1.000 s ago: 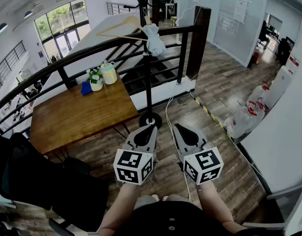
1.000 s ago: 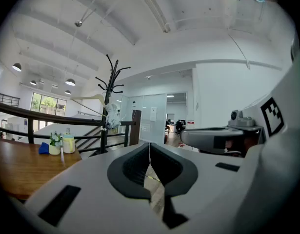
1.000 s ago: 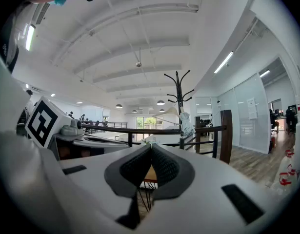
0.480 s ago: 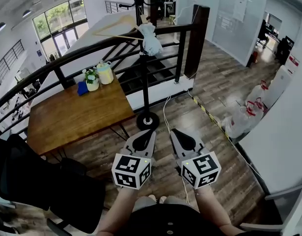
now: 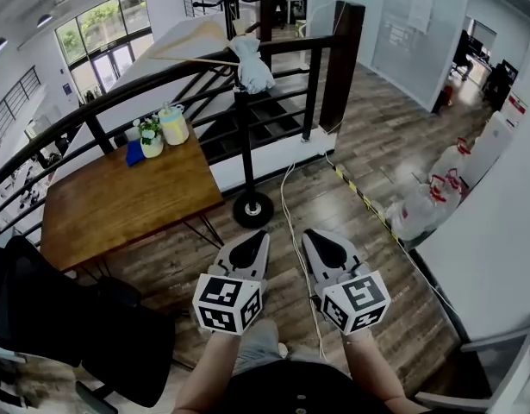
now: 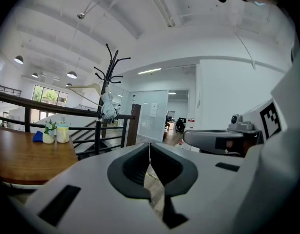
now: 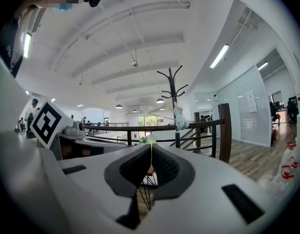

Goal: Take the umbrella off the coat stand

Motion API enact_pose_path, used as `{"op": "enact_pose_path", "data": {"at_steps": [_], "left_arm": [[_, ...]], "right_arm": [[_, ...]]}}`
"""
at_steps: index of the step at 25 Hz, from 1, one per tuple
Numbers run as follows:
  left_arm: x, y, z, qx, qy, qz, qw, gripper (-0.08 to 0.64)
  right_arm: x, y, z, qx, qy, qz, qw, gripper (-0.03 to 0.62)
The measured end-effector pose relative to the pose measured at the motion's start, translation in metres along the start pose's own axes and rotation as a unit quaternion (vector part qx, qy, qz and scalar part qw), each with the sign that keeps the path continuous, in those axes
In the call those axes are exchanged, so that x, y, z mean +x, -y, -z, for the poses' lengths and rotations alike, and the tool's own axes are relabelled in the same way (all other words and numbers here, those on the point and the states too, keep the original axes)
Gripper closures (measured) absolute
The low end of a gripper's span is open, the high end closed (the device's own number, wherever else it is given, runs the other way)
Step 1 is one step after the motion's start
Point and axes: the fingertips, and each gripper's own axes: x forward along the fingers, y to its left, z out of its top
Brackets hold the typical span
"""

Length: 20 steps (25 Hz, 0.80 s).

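Observation:
The black coat stand (image 5: 241,136) rises from a round base on the wood floor ahead of me. A pale folded umbrella (image 5: 250,65) hangs high on it, beside a wooden hanger (image 5: 191,46). Both grippers are low and near me, well short of the stand. My left gripper (image 5: 252,247) is shut and holds nothing. My right gripper (image 5: 319,247) is also shut and holds nothing. In the left gripper view the umbrella (image 6: 108,107) shows far off, up and left of the shut jaws (image 6: 150,152). The right gripper view has the umbrella (image 7: 179,118) up and right of the closed jaws (image 7: 151,155).
A wooden table (image 5: 118,205) with a plant pot (image 5: 150,139) and a yellow jug (image 5: 173,125) stands left of the stand. A black railing (image 5: 127,93) runs behind it, above a staircase. A black chair (image 5: 66,317) is at the lower left. White bags (image 5: 424,205) sit at the right; a cable (image 5: 292,222) crosses the floor.
In the head view both grippers have dropped slightly lower and the coat stand has slid a little to the left. The jaws stay shut.

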Motion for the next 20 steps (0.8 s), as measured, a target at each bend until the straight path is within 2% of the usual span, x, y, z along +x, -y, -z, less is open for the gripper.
{"op": "enact_pose_path", "data": {"at_steps": [6, 12, 20], "left_arm": [[0.036, -0.002, 0.007, 0.008, -0.018, 0.008, 0.9998, 0.543], [0.093, -0.029, -0.005, 0.006, -0.011, 0.02, 0.9997, 0.543], [0.18, -0.092, -0.062, 0.02, 0.019, 0.02, 0.9994, 0.543]], "right_arm": [[0.01, 0.039, 0.001, 0.006, 0.001, 0.009, 1.0, 0.563], [0.062, 0.068, 0.005, 0.0, -0.008, -0.001, 1.0, 0.563], [0.164, 0.122, -0.03, -0.013, 0.009, -0.011, 1.0, 0.563]]}}
